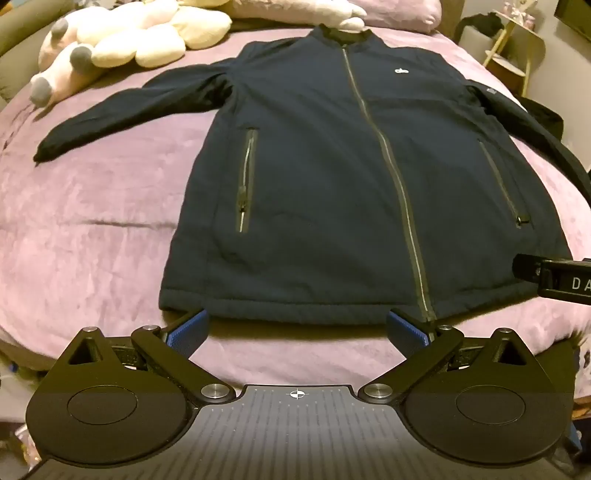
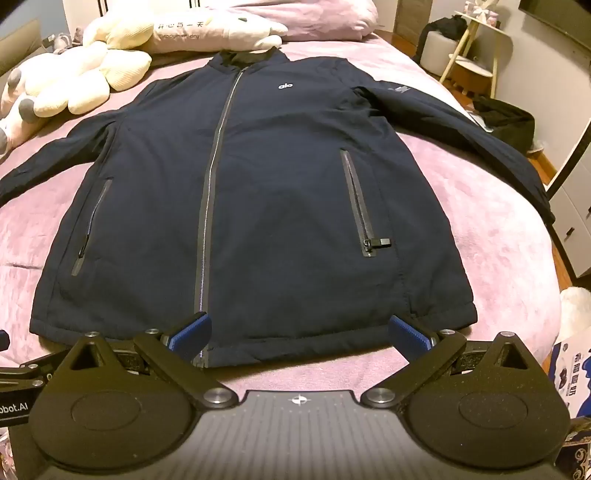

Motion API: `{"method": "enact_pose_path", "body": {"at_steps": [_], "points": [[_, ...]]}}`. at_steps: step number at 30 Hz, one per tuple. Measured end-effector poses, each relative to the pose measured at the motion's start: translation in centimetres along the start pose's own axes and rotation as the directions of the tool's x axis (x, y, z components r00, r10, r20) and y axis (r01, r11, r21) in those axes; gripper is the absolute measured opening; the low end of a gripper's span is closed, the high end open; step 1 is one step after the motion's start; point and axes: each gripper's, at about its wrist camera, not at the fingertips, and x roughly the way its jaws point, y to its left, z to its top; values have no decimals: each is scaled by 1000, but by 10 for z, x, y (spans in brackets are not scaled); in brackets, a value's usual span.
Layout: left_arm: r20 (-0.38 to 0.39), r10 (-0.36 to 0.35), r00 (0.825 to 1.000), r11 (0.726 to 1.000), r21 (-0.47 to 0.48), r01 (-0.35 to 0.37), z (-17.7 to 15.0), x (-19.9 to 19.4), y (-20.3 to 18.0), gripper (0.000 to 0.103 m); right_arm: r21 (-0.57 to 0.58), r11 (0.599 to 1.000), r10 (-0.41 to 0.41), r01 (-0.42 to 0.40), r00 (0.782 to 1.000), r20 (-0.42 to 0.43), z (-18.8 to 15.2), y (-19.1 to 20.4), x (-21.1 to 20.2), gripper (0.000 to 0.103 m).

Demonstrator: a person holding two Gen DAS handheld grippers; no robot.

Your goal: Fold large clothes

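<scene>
A dark navy zip jacket lies flat and face up on a pink bed cover, collar away from me, both sleeves spread out to the sides. It also shows in the right wrist view. My left gripper is open and empty, its blue pads at the jacket's bottom hem, left of the zip. My right gripper is open and empty at the hem, right of the zip. The right gripper's tip shows at the right edge of the left wrist view.
Cream and pink plush toys lie at the far left of the bed near the pillows. A stool and small rack stand beyond the bed's right side, with dark clothing on the floor.
</scene>
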Motion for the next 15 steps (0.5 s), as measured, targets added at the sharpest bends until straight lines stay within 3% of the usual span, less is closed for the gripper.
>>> {"method": "enact_pose_path", "body": {"at_steps": [15], "points": [[-10, -15, 1000, 1000, -10, 15, 0, -3, 2, 103, 0, 1000, -3, 3, 1000, 14, -1, -3, -1, 102]]}}
